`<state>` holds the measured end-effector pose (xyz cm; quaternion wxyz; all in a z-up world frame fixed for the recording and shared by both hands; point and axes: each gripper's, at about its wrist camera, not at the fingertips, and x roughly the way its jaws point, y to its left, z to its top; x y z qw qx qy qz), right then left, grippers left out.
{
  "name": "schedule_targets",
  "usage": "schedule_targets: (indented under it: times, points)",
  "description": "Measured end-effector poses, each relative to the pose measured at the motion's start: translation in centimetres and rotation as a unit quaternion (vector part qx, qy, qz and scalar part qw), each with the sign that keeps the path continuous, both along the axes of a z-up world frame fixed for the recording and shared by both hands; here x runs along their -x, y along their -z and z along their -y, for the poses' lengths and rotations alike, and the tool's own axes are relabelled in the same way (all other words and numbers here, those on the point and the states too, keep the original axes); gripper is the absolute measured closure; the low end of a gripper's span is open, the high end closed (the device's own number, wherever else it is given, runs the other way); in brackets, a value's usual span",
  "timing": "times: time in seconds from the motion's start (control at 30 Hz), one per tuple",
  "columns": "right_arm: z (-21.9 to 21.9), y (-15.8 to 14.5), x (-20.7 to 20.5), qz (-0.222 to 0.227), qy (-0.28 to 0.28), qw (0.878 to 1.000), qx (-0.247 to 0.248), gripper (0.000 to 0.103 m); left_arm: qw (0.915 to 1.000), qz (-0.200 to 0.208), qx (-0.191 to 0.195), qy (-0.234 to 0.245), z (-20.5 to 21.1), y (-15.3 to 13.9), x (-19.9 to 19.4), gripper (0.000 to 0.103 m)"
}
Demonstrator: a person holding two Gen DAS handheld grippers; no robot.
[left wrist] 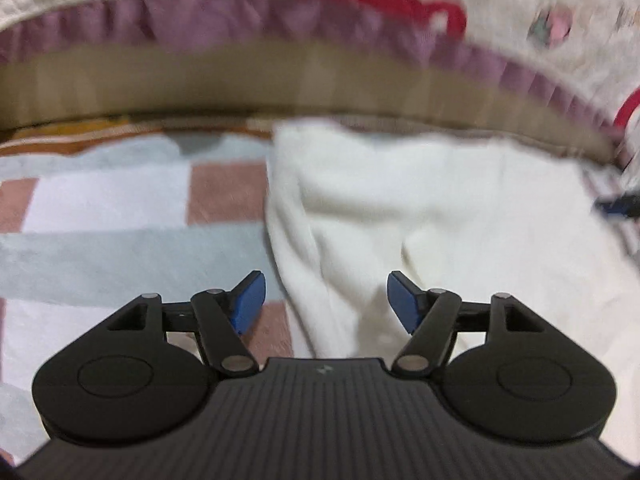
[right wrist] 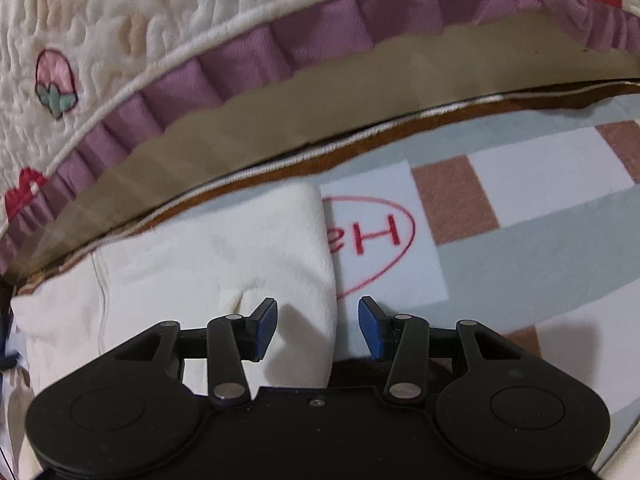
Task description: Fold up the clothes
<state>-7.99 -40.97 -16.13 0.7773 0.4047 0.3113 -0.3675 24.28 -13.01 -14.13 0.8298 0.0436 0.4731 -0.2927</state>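
Observation:
A cream-white garment (left wrist: 420,216) lies folded on a checked blanket (left wrist: 104,240). In the left wrist view my left gripper (left wrist: 326,302) is open and empty, its blue pads straddling the garment's left edge just above it. In the right wrist view the same garment (right wrist: 208,248) lies left of centre. My right gripper (right wrist: 318,328) is open and empty over the garment's right edge, the left pad above the cloth, the right pad above the blanket (right wrist: 520,248).
A quilted cream bedspread (right wrist: 120,32) with a purple ruffle (right wrist: 280,52) hangs over a tan bed side (right wrist: 320,108) behind the blanket. A red oval logo (right wrist: 376,236) is printed on the blanket beside the garment.

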Motion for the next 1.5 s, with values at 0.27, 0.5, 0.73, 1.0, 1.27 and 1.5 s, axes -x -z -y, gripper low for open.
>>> schedule_targets:
  times: [0.27, 0.5, 0.73, 1.0, 1.27, 1.5]
  points:
    - [1.2, 0.1, -1.9, -0.012, -0.008, 1.0, -0.002, 0.048, 0.9787, -0.06, 0.135, -0.142, -1.5, 1.6, -3.5, 0.036]
    - [1.0, 0.8, -4.4, -0.038, -0.032, 0.998, 0.047, 0.038, 0.989, -0.031, 0.094, -0.11, 1.0, 2.6, -3.1, 0.036]
    - [-1.7, -3.2, -7.8, -0.13, -0.211, 0.953, 0.173, 0.098, 0.999, 0.044, 0.001, 0.0, 4.6, 0.0, -0.5, 0.093]
    - [-0.9, -10.3, -5.5, -0.105, -0.128, 0.942, 0.291, 0.1, 0.9785, 0.204, -0.008, -0.028, 6.5, -5.5, 1.2, 0.093]
    - [0.5, -6.1, -6.2, -0.215, -0.058, 0.922, 0.317, 0.084, 0.986, 0.15, 0.003, -0.072, 8.4, 1.1, 1.2, 0.061]
    - [-2.1, -6.5, -2.8, -0.138, -0.058, 0.959, 0.24, 0.057, 0.9862, 0.153, 0.006, -0.064, 4.2, -1.1, 6.0, 0.053]
